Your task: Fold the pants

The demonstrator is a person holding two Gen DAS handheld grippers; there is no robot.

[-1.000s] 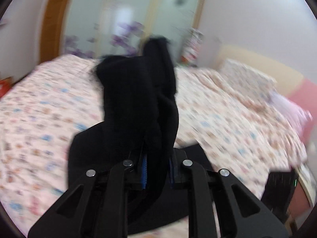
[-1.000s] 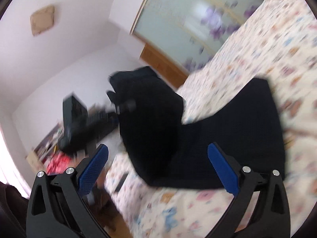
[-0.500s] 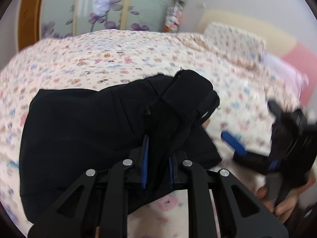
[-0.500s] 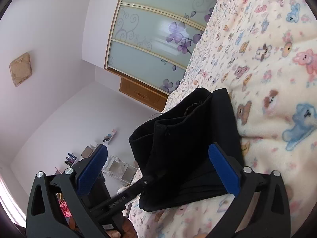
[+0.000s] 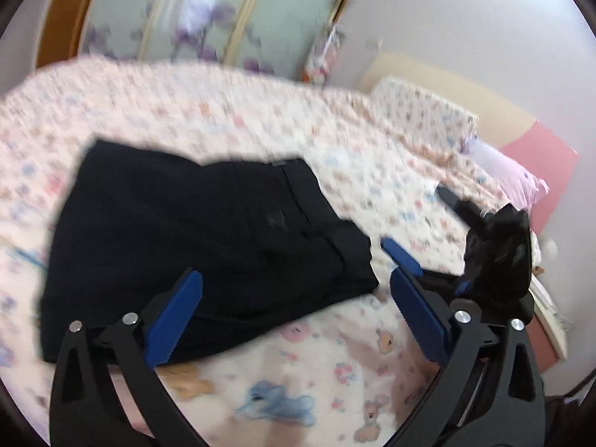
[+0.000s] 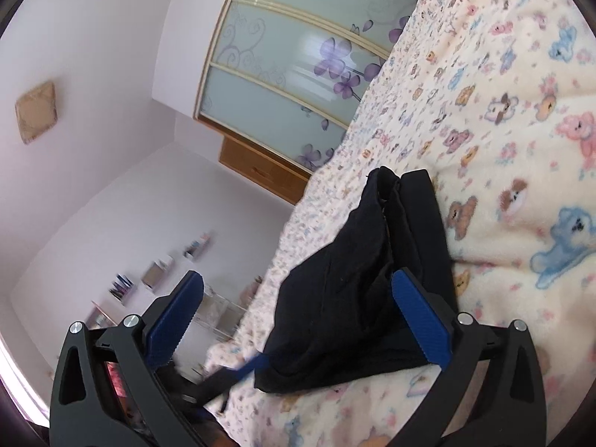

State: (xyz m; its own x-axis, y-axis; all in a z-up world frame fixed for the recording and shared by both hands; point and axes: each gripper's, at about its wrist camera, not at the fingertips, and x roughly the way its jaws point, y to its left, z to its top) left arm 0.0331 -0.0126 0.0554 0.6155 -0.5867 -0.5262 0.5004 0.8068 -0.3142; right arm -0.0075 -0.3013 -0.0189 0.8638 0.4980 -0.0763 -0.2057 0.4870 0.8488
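Gaping left claw, just opened, above pants

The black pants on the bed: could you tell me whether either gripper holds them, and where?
Neither: left gripper just opened, right gripper is open; pants lie free.

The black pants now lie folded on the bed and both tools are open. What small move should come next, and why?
Probably draw the left tool back from the pants. Its jaws have just been opening and nothing is between them; the pants lie folded on the bed. The right tool is open and empty too, so no grip seems needed unless an edge needs smoothing.
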